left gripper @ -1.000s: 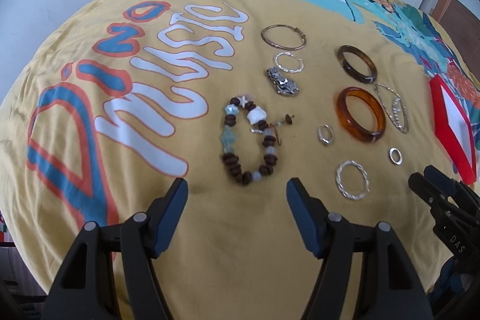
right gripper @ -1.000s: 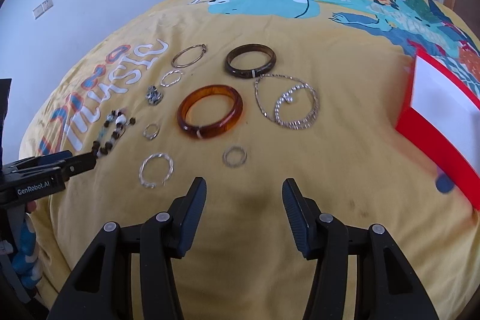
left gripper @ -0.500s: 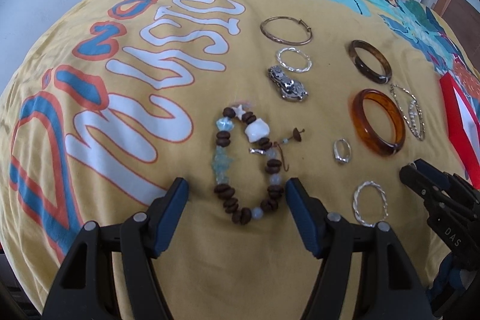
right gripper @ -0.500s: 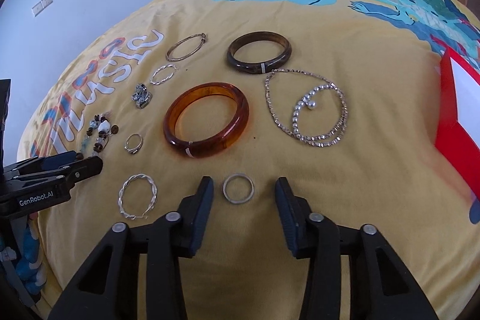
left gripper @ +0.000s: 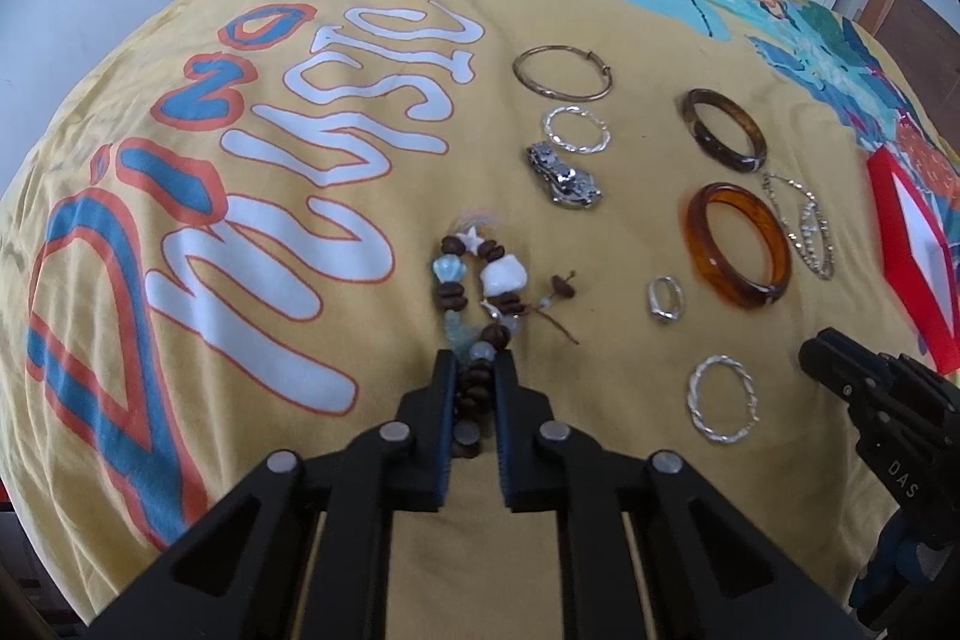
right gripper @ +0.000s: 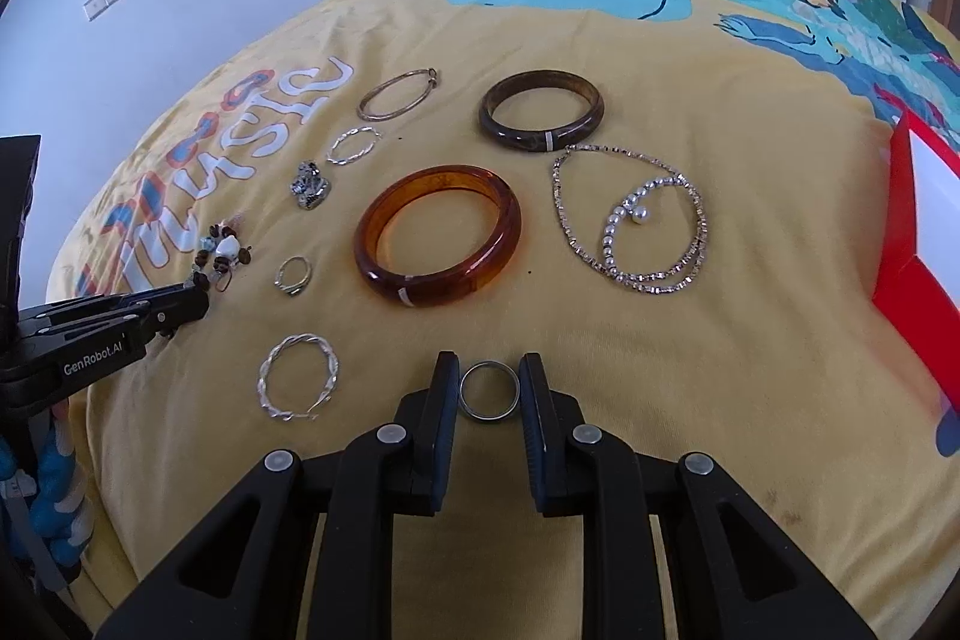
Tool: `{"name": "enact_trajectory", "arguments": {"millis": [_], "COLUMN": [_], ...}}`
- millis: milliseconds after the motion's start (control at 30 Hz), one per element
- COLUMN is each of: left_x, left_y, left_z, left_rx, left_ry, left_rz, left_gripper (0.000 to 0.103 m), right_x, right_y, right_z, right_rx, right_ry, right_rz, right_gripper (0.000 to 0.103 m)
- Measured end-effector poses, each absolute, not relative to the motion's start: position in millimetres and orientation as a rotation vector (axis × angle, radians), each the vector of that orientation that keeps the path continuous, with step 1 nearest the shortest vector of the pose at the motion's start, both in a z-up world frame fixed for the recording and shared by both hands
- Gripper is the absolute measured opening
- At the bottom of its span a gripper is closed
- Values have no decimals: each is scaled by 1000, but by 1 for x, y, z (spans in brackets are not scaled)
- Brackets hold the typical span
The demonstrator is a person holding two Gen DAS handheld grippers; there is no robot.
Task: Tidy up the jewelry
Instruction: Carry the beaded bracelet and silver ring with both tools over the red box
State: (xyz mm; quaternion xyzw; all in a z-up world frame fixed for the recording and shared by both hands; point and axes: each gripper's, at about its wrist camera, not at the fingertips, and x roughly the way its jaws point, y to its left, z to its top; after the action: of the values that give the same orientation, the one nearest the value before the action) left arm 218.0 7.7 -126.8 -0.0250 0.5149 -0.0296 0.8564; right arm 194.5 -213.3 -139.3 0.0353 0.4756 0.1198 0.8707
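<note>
Progress is early: we see all jewelry lying on the bedspread (right gripper: 690,400), none in the red box (right gripper: 912,244). Left gripper (left gripper: 474,376) jaws have just closed on the beaded bracelet (left gripper: 480,280). Right gripper (right gripper: 489,388) jaws, just narrowing, flank the silver ring (right gripper: 489,390) below the amber bangle (right gripper: 438,235); contact is uncertain.

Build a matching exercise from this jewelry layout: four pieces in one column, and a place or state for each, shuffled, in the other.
1. beaded bracelet
2. plain silver ring
3. amber bangle
4. red box

A. at the right edge of the bedspread
B. between the right gripper's fingers
C. lying free beside the pearl necklace
D. pinched in the left gripper

Pairs: 1-D, 2-B, 3-C, 4-A
</note>
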Motion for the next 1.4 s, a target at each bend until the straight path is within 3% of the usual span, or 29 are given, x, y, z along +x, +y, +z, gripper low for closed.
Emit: {"name": "enact_trajectory", "arguments": {"millis": [800,1400], "left_x": [129,79], "left_y": [8,-57], "left_z": [-27,87], "left_rx": [-89,-59], "left_ry": [943,763], "left_rz": [-125,-334], "left_gripper": [10,10], "right_x": [81,-1], "right_y": [-251,-335], "right_z": [-47,35], "right_rx": [100,151], "right_ry": [851,704], "right_rz": [181,15], "right_gripper": [20,20]}}
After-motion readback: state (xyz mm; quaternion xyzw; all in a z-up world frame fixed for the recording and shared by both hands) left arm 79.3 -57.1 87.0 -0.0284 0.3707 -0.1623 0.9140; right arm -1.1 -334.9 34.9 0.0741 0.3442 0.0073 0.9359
